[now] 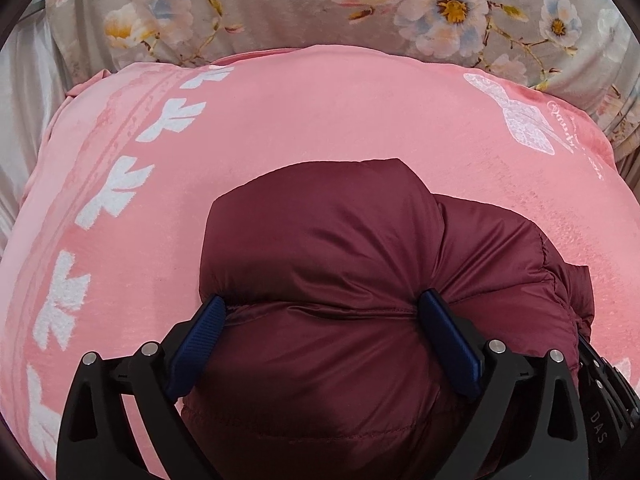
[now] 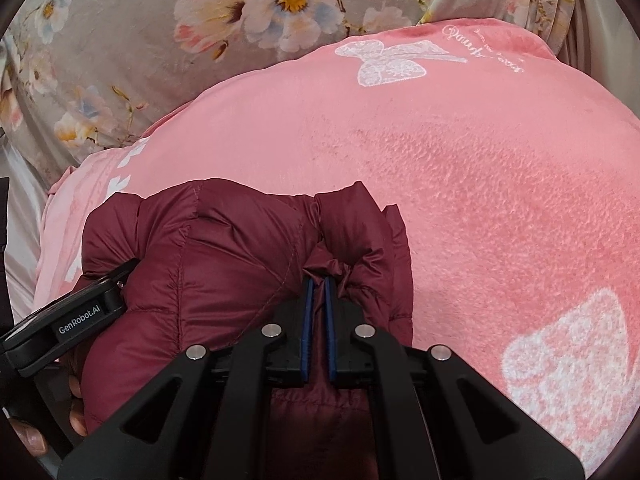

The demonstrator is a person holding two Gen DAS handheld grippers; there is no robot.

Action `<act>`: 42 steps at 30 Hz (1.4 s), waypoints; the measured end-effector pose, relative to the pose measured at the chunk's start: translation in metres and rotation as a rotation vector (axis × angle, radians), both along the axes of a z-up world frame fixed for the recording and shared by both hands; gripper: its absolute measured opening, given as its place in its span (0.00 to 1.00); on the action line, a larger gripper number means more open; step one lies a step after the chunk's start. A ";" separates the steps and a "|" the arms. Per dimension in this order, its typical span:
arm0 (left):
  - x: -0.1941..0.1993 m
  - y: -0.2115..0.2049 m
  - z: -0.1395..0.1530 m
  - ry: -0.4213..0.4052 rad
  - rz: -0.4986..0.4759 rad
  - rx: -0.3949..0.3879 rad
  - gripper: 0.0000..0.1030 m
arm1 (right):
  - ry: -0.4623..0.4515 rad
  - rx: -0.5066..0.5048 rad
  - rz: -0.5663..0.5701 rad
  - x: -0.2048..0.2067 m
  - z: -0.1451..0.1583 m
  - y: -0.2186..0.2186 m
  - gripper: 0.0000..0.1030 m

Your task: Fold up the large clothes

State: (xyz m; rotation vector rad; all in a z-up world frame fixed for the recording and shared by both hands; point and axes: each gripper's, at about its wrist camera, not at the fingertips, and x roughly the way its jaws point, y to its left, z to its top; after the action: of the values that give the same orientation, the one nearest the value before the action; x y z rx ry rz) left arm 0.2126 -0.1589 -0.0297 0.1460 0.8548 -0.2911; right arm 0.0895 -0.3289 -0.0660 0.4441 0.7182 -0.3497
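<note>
A dark red puffer jacket (image 1: 320,240) lies bunched on a pink blanket (image 1: 320,112). My left gripper (image 1: 322,306) stands wide open astride a padded section of the jacket. Its blue pads (image 1: 448,340) sit against both sides of that bulge without squeezing it flat. In the right wrist view the jacket (image 2: 224,264) fills the lower left. My right gripper (image 2: 318,284) is shut on a puckered fold of jacket fabric at its tips, the blue pads nearly together. The left gripper's black body (image 2: 80,312) shows at that view's left edge, with a person's fingers (image 2: 76,400) below it.
The pink blanket (image 2: 480,184) carries white bow prints and a white heart. Behind it lies grey floral bedding (image 1: 280,4), also seen as floral bedding (image 2: 120,60) in the right wrist view. Pale cloth (image 1: 24,92) hangs at the far left.
</note>
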 end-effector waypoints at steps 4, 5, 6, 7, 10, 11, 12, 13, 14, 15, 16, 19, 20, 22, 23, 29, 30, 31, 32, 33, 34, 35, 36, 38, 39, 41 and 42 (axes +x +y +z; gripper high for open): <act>0.000 -0.002 -0.003 -0.011 0.004 0.010 0.95 | -0.008 0.001 0.002 0.001 -0.001 -0.001 0.04; 0.000 -0.003 -0.003 -0.014 0.005 0.014 0.95 | -0.011 0.002 0.002 0.000 -0.002 -0.001 0.04; -0.001 -0.003 -0.004 -0.018 0.006 0.018 0.95 | -0.013 0.004 0.003 0.001 -0.002 -0.001 0.04; -0.001 -0.004 -0.004 -0.021 0.006 0.022 0.95 | -0.020 0.012 0.006 0.000 -0.002 -0.002 0.04; -0.003 -0.003 0.000 -0.028 -0.003 0.032 0.91 | -0.041 0.084 0.011 -0.007 0.004 -0.012 0.04; -0.006 -0.001 0.004 -0.024 -0.018 0.035 0.88 | -0.050 0.104 0.007 -0.013 0.010 -0.015 0.06; -0.010 0.002 0.010 -0.017 -0.035 0.030 0.77 | -0.080 0.111 0.003 -0.023 0.020 -0.016 0.08; -0.017 0.008 0.018 -0.008 -0.045 0.011 0.67 | -0.110 0.103 0.006 -0.032 0.030 -0.016 0.08; -0.023 0.012 0.024 -0.006 -0.053 -0.003 0.63 | -0.139 0.075 0.019 -0.041 0.044 -0.013 0.08; -0.030 0.015 0.032 -0.010 -0.073 -0.018 0.56 | -0.149 0.048 0.040 -0.047 0.054 -0.008 0.08; -0.038 0.018 0.037 -0.020 -0.091 -0.020 0.47 | -0.144 0.033 0.071 -0.048 0.061 -0.001 0.08; -0.057 0.024 0.043 -0.028 -0.123 -0.019 0.18 | -0.105 0.013 0.132 -0.044 0.062 0.018 0.08; -0.061 0.027 0.042 -0.008 -0.135 -0.036 0.12 | -0.092 0.008 0.143 -0.041 0.058 0.022 0.08; -0.065 0.028 0.038 0.001 -0.140 -0.042 0.00 | -0.054 0.005 0.154 -0.032 0.043 0.030 0.08; -0.066 0.028 0.036 0.000 -0.140 -0.041 0.00 | -0.038 0.005 0.156 -0.027 0.035 0.031 0.08; -0.072 0.020 0.024 -0.016 -0.123 -0.012 0.00 | -0.041 -0.039 0.153 -0.022 0.012 0.030 0.05; -0.075 0.021 0.029 -0.009 -0.136 -0.034 0.00 | -0.043 -0.039 0.155 -0.022 0.011 0.030 0.05; -0.079 0.022 0.035 -0.004 -0.161 -0.067 0.00 | -0.047 -0.039 0.157 -0.022 0.010 0.029 0.05; -0.083 0.020 0.039 -0.002 -0.177 -0.083 0.00 | -0.052 -0.037 0.157 -0.023 0.009 0.029 0.05; -0.084 0.016 0.038 0.002 -0.180 -0.073 0.00 | -0.054 -0.038 0.155 -0.023 0.008 0.029 0.05; -0.083 0.011 0.032 0.013 -0.182 -0.055 0.00 | -0.056 -0.049 0.152 -0.024 0.007 0.030 0.05; -0.080 0.007 0.024 0.026 -0.169 -0.040 0.00 | -0.057 -0.058 0.149 -0.024 0.006 0.031 0.05; -0.079 0.005 0.018 0.034 -0.162 -0.035 0.00 | -0.056 -0.068 0.147 -0.024 0.006 0.032 0.05; -0.078 0.003 0.011 0.037 -0.153 -0.033 0.00 | -0.057 -0.081 0.146 -0.024 0.005 0.034 0.05; -0.079 0.002 0.009 0.035 -0.152 -0.025 0.00 | -0.059 -0.081 0.145 -0.024 0.004 0.033 0.05; -0.079 -0.001 0.006 0.025 -0.151 -0.005 0.00 | -0.066 -0.074 0.143 -0.024 0.002 0.032 0.05; -0.078 -0.001 0.005 0.024 -0.147 -0.004 0.00 | -0.068 -0.070 0.142 -0.024 0.002 0.031 0.05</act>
State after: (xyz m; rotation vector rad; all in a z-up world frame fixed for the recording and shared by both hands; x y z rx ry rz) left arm 0.1344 -0.1603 -0.0251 0.2018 0.8687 -0.4328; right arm 0.0656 -0.2975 -0.0644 0.3349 0.6652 -0.2242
